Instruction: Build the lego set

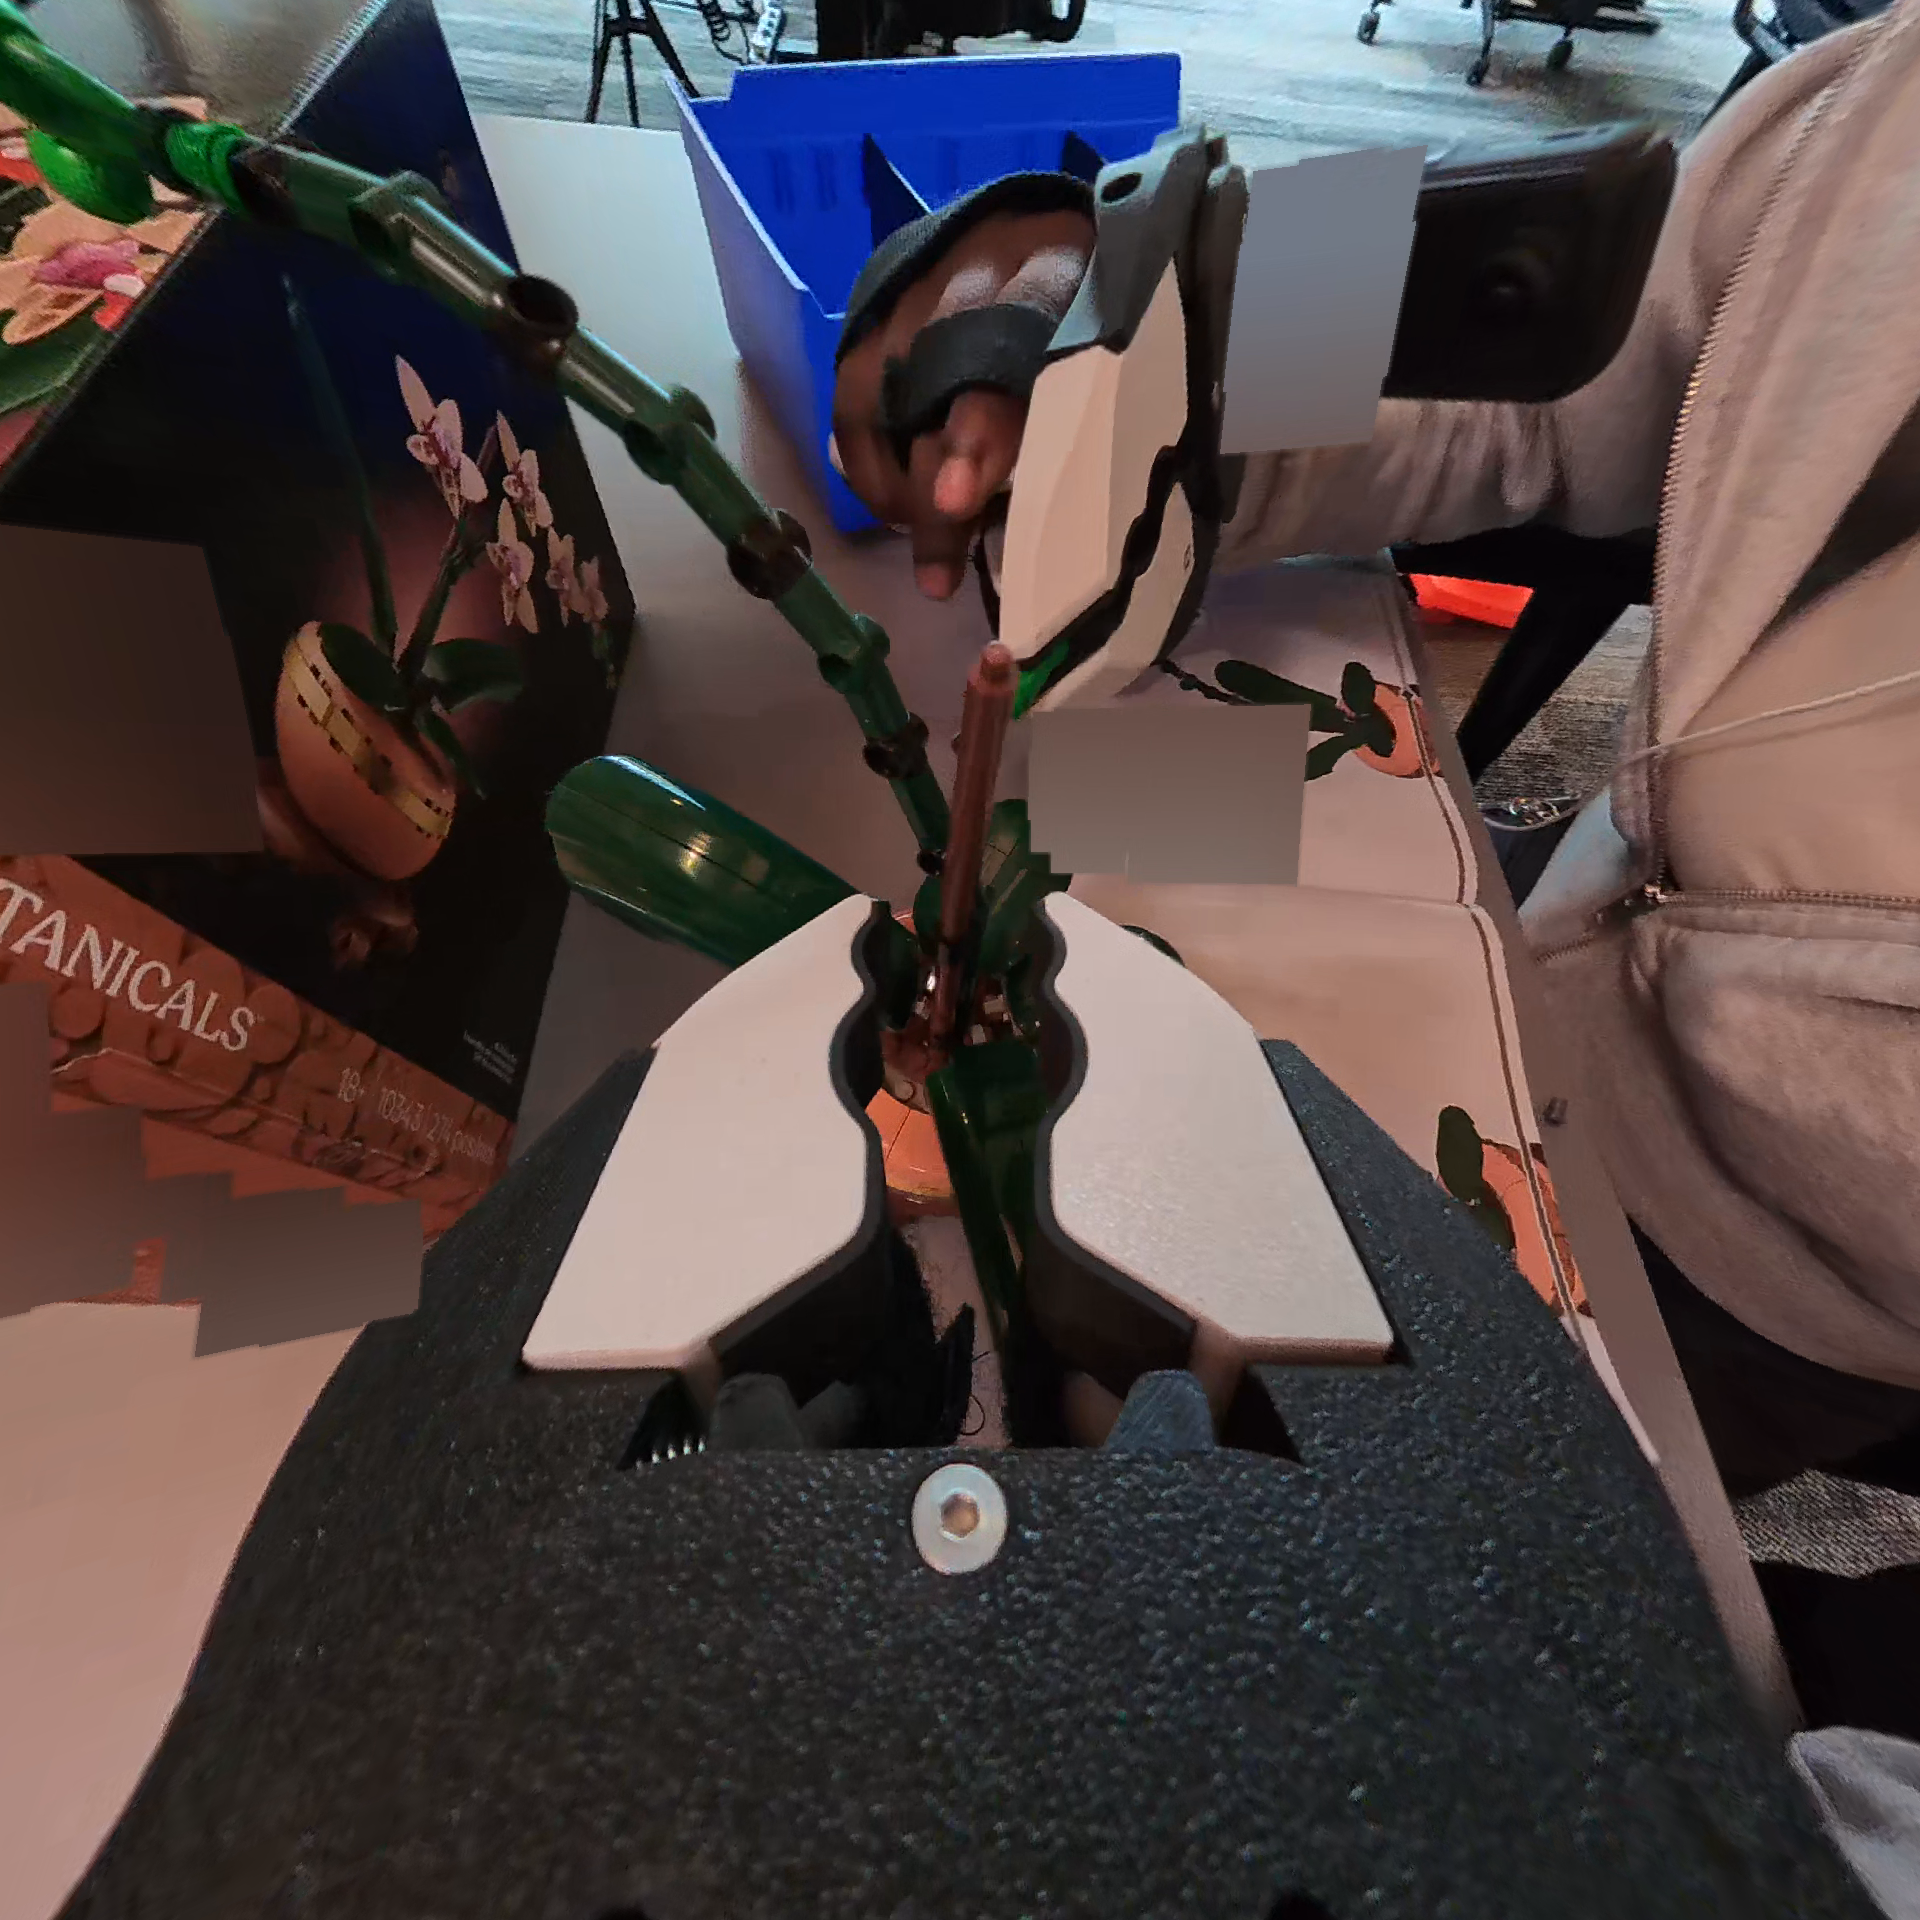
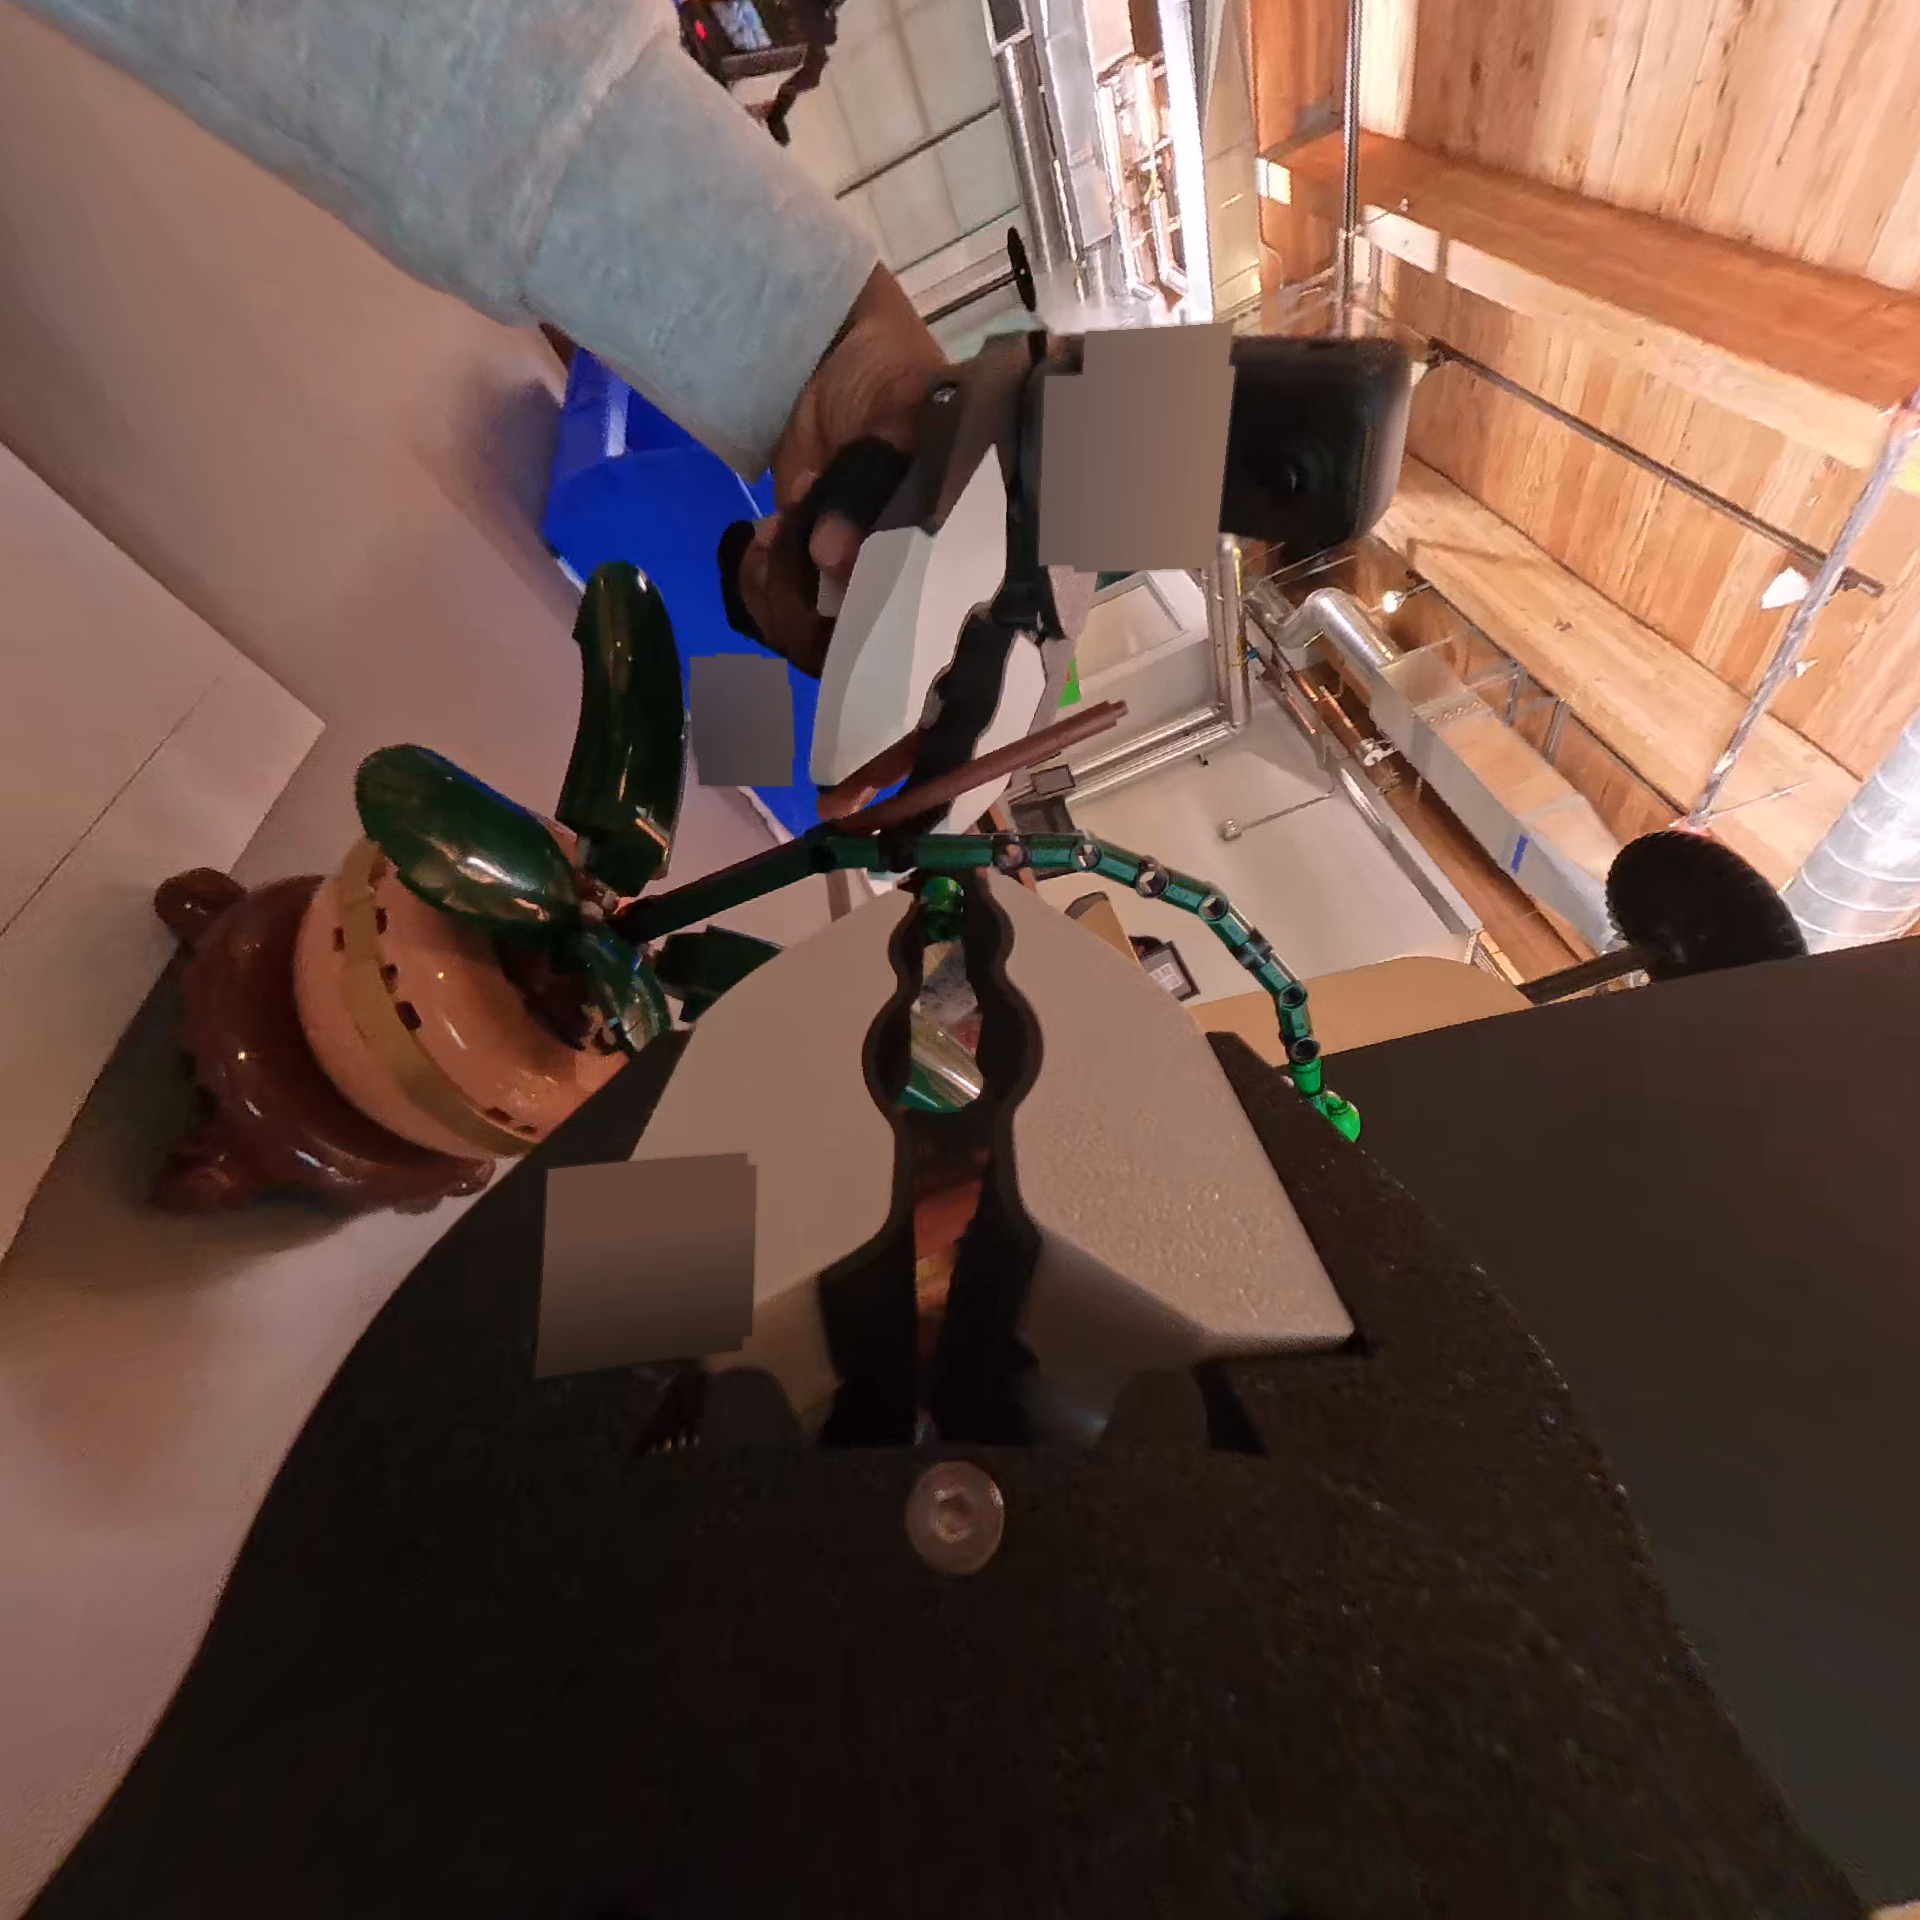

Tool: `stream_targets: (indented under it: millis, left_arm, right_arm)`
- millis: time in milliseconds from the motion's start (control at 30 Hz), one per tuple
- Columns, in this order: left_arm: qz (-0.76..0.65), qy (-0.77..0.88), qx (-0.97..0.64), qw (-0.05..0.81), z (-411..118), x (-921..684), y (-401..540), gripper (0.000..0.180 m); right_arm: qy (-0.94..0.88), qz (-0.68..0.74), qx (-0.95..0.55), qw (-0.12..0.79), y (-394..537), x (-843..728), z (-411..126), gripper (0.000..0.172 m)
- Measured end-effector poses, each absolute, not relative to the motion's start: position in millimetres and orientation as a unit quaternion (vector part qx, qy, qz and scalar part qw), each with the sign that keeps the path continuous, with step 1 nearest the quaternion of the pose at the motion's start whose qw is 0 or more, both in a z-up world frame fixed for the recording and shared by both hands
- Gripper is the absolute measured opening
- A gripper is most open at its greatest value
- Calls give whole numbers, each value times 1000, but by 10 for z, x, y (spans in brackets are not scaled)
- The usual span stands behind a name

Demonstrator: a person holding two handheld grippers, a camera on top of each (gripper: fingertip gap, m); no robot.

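A brick-built plant stands in a brown and tan pot [image 2: 343,1039], with dark green leaves [image 2: 468,831], a long segmented green stem [image 1: 623,384] and a thin brown rod [image 1: 966,810]. My left gripper [image 1: 961,909] looks down over the pot. Its fingers flank the rod and the stem base, with a gap showing on both sides, so it is open. The right wrist view also shows it [image 2: 966,665], astride the rod [image 2: 1039,743]. My right gripper [image 2: 948,894] is shut on a small bright green piece [image 2: 940,909], just under the stem [image 2: 1143,873]. In the left wrist view it [image 1: 1023,686] is beside the rod's tip.
A dark printed box [image 1: 312,623] with a picture of a flowering plant stands at the left. A blue bin [image 1: 790,208] stands behind the plant. A person in a grey hooded top [image 1: 1766,727] sits at the right table edge. A booklet page with plant pictures [image 1: 1351,727] lies there. The left gripper's tips are roughly 4 cm from the right gripper's.
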State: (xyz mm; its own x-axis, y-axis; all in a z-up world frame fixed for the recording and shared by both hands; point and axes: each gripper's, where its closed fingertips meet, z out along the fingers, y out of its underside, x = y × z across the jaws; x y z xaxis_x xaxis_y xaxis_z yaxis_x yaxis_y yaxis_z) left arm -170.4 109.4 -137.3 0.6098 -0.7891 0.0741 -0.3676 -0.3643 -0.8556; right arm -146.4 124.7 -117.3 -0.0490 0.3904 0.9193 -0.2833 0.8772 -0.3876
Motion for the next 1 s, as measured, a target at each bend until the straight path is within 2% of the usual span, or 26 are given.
stream_targets:
  millis: [233, 367, 467, 700, 1000]
  left_arm:
    - [-250, 383, -780, 428, -1416, -1695, 1116, 26]
    - [-252, 379, -770, 446, -1366, -1666, 1145, 25]
    - [-262, 372, -769, 449, -1336, -1641, 1145, 24]
    - [-288, 369, -764, 444, -1353, -1643, 1143, 15]
    - [-314, 378, -750, 442, -1346, -1646, 1145, 12]
  right_arm:
    - [-619, 471, -174, 605, 1308, -1419, -1052, 6]
    - [-602, 526, -206, 565, 1375, -1389, -1027, 6]
    - [-617, 497, -193, 579, 1384, -1395, -1087, 7]
    - [-669, 301, -59, 677, 1239, -1438, -1183, 7]
    - [-682, 247, 8, 688, 1206, -1520, -1209, 6]
